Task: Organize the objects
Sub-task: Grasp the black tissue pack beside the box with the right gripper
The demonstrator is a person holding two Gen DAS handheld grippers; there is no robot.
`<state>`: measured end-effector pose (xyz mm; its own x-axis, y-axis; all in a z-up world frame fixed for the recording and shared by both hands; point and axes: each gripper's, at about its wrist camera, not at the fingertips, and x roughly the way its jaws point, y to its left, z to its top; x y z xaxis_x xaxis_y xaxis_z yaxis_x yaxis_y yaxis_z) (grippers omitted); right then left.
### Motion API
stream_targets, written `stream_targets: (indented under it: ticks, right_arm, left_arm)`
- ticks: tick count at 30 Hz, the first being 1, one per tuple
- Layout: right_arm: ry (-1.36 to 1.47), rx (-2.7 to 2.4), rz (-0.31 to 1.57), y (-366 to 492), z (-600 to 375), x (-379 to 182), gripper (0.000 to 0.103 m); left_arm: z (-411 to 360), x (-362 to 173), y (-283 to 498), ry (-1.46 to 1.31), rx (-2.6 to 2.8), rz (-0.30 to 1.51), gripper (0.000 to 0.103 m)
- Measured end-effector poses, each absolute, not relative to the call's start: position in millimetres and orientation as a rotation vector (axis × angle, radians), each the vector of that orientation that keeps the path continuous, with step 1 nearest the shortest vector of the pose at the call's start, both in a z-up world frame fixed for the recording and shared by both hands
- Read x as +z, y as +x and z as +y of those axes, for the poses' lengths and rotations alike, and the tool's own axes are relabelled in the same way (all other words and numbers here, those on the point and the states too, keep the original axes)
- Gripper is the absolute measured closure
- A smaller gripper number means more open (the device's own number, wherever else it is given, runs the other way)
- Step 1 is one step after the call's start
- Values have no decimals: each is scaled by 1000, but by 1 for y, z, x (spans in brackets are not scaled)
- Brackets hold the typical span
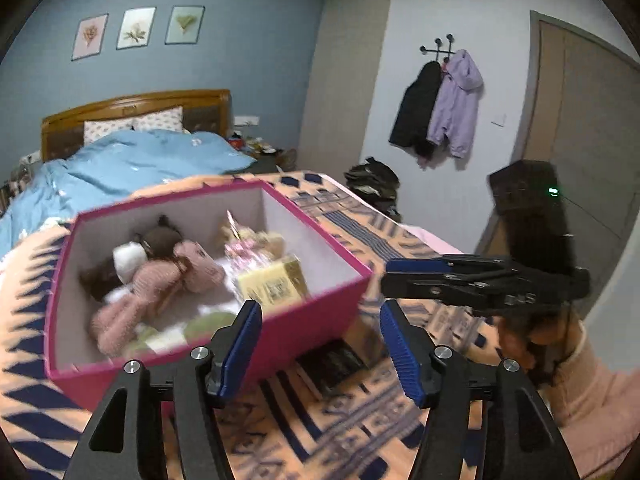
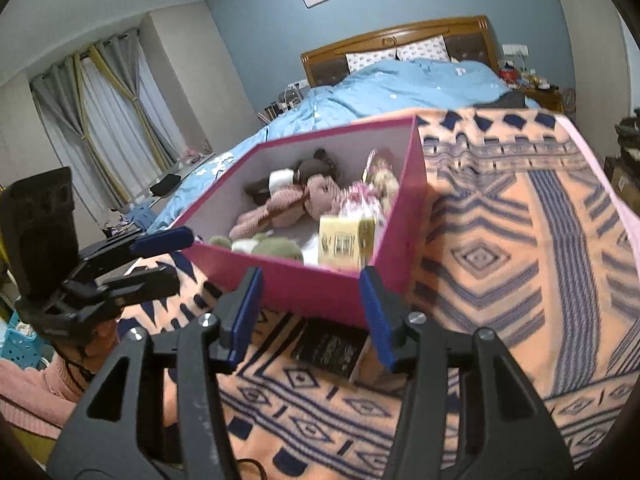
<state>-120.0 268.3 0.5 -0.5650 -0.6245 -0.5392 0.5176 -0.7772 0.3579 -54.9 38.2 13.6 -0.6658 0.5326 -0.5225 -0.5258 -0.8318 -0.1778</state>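
An open magenta box (image 1: 308, 320) (image 2: 304, 290) stands on a peach and navy patterned blanket (image 1: 360, 436) (image 2: 500, 260). Inside lie a pink plush toy (image 1: 160, 280) (image 2: 280, 208), a brown plush (image 1: 160, 238), a green plush (image 2: 276, 246), a yellow carton (image 1: 276, 286) (image 2: 344, 240) and a clear wrapped packet (image 1: 248, 250). A small black box (image 1: 332, 364) (image 2: 332, 348) lies at the magenta box's near corner. My left gripper (image 1: 320, 348) (image 2: 168, 260) is open just short of the box's front wall, holding nothing. My right gripper (image 2: 312, 316) (image 1: 386, 276) is open before the same corner, above the black box.
A bed with a blue duvet (image 1: 140, 160) (image 2: 400, 84) lies behind the blanket. Coats (image 1: 440, 108) hang beside a door (image 1: 580, 120). Curtains (image 2: 112, 120) and a blue basket (image 2: 20, 344) are on the left. A hand in a pink sleeve (image 1: 592, 380) holds the right gripper.
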Motion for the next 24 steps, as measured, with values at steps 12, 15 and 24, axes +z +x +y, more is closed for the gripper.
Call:
stream_targets:
  ticks: [12,15,24]
  right_arm:
    - [1123,-2231,-308,-128,269,-63,50]
    - [1139,-2223,-318,-129,268,-70,50]
    - [1170,-2213,-347,-136,270,-81,50]
  left_arm:
    - [66,-66,-77,-1136,2291,-72,42]
    - [65,-76,-86,-1200,2282,-114,45]
    - [72,-90,-97,-1277,2253,-155,56]
